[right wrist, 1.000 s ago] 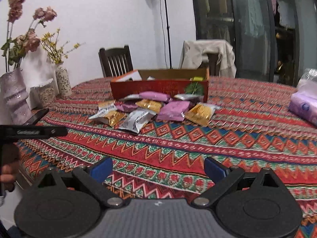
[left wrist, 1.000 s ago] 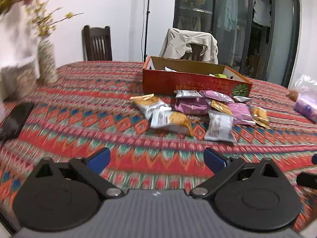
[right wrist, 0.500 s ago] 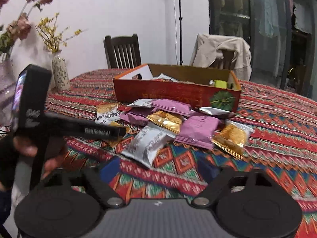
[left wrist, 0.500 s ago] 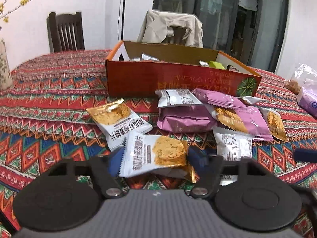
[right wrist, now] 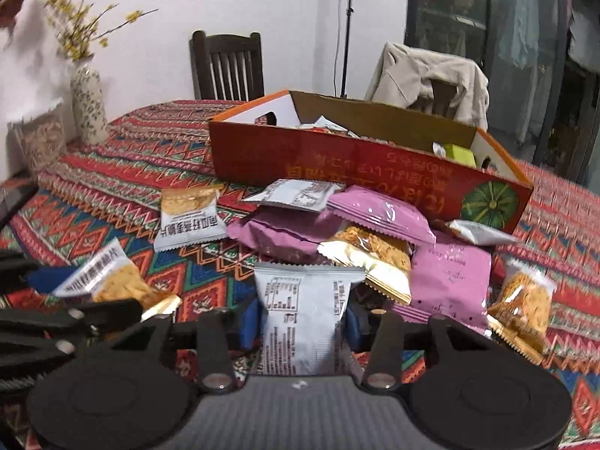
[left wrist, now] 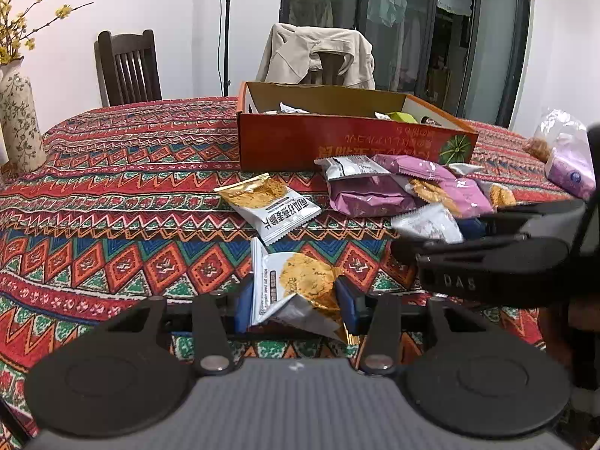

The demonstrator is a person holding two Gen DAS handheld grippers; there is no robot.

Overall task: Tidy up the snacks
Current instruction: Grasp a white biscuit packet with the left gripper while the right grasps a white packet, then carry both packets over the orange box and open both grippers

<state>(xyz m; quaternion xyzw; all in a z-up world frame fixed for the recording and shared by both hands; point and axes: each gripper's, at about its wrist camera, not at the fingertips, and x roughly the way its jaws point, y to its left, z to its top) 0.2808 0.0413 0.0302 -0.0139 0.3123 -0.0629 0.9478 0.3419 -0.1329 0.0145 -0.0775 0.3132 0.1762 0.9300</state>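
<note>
My left gripper (left wrist: 294, 305) is shut on a white-and-gold cracker packet (left wrist: 296, 285), crumpled between the blue pads just above the tablecloth. My right gripper (right wrist: 302, 322) is shut on a grey snack packet (right wrist: 303, 311) at the near edge of the pile. The left gripper (right wrist: 56, 292) with its packet also shows at the left of the right wrist view; the right gripper (left wrist: 468, 232) shows at the right of the left wrist view. Purple, gold and silver packets (right wrist: 375, 225) lie heaped before the open orange cardboard box (left wrist: 356, 138) (right wrist: 375, 165), which holds a few packets.
A loose cracker packet (left wrist: 270, 206) lies left of the pile. A flower vase (left wrist: 18, 120) stands at the table's left, a plastic bag (left wrist: 566, 150) at the right. Two chairs (left wrist: 129, 67) stand behind the table, one draped with a jacket.
Both grippers moved forward to the pile and went from open to shut: the left on the cracker packet, the right on the grey packet.
</note>
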